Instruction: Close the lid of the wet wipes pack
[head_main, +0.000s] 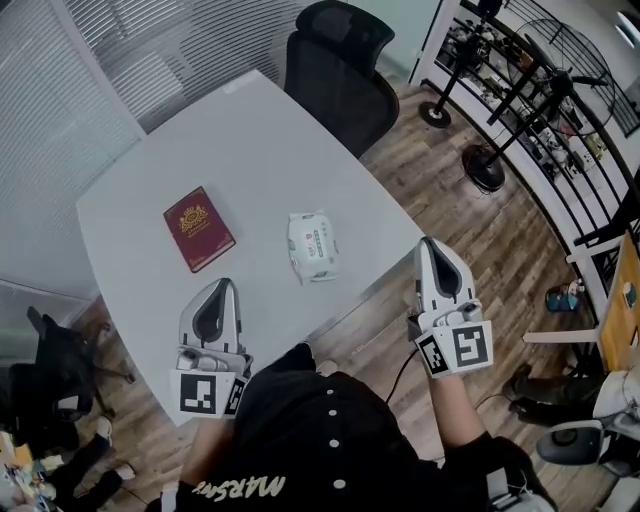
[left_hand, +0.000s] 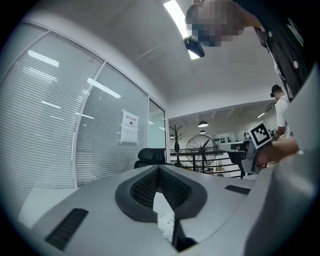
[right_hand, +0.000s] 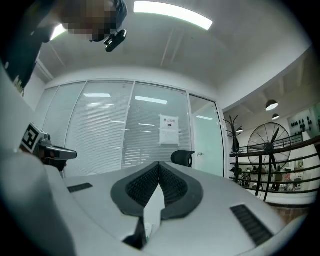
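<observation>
Both closed, left tool points level over table, right tool beside it.

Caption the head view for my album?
Left claw and right claw, shut, before a table with wipes pack and red book.

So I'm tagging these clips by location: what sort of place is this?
Most likely an office meeting room: a large white table with a black office chair at its far end, slatted blinds beside it, and a pedestal fan standing nearby.
</observation>
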